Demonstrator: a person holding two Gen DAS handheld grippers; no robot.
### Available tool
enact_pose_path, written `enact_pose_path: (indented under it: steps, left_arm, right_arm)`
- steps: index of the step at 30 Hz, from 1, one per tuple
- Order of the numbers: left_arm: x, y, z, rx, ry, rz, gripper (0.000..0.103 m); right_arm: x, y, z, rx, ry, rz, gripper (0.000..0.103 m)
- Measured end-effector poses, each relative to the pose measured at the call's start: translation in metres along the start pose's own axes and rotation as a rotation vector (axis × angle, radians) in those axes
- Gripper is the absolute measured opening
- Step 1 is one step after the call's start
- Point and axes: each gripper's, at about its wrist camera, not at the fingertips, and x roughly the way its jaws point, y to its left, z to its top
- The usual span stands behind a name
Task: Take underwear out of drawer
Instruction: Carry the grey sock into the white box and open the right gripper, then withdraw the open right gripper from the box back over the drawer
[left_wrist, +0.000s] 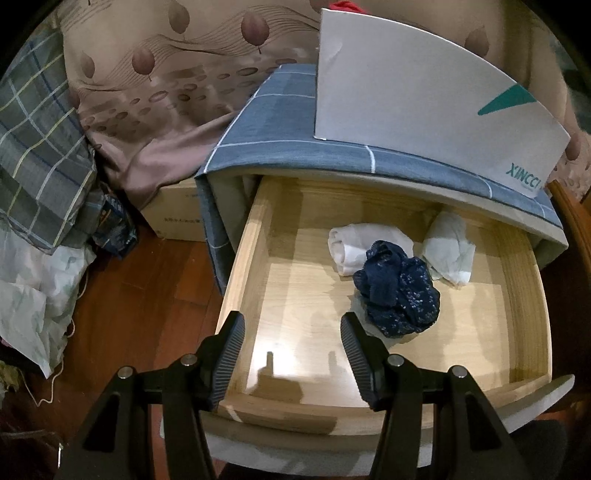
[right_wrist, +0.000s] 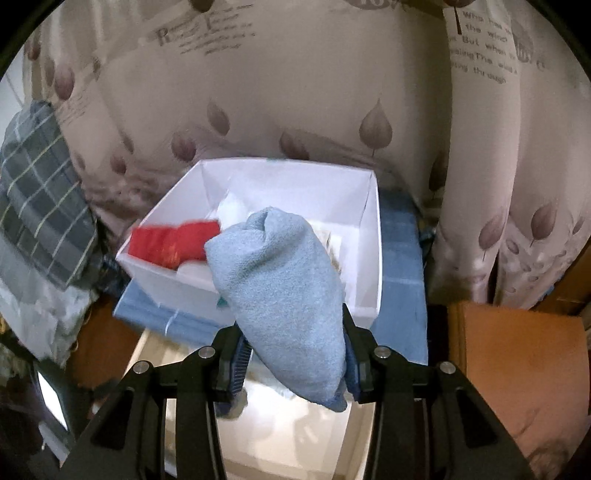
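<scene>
1. Leaf-print curtains (right_wrist: 295, 110) hang behind a nightstand draped in a blue checked cloth (left_wrist: 280, 122), over a dark wood floor (left_wrist: 122, 295).
2. At the far left, a plaid pillow (left_wrist: 40, 158) leans on pale bedding (left_wrist: 33, 295).
3. Below the cloth, the wooden drawer (left_wrist: 243, 258) stands pulled out.
4. The left gripper (left_wrist: 291, 354) hangs over the drawer's front left part, jaws apart, nothing between them.
5. Inside the drawer, a white roll (left_wrist: 354, 247) lies at the back, navy underwear (left_wrist: 399, 291) touches its front, and a second white piece (left_wrist: 450, 251) sits just right of them.
6. On top of the nightstand is a white box (right_wrist: 288, 184); something red (right_wrist: 173, 243) lies in its left side.
7. The right gripper (right_wrist: 295, 354) is clamped on a light blue bundle (right_wrist: 280, 295), held above the drawer, in front of the box.
</scene>
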Motion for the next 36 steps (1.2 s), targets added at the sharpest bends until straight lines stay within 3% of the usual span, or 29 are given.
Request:
enact_pose_path:
  steps: [9,22,29,36]
  left_arm:
    - [0.0,0.002,0.0,-0.01,-0.003,0.0,0.055]
    - [0.0,0.008,0.001,-0.034,-0.001,-0.01,0.055]
    - [0.001,0.006,0.002,-0.028,0.003,-0.006,0.055]
    - [0.001,0.005,0.001,-0.024,0.002,-0.002,0.055]
  right_arm:
    - [0.053,-0.006,0.044,0.034,0.055,-0.007,0.04]
    - [0.124,-0.014,0.044,0.042,0.194,-0.044,0.045]
    - [0.122,-0.01,0.041,0.043,0.176,-0.015,0.067]
    - [0.089,-0.003,0.037,0.044,0.114,0.017,0.076]
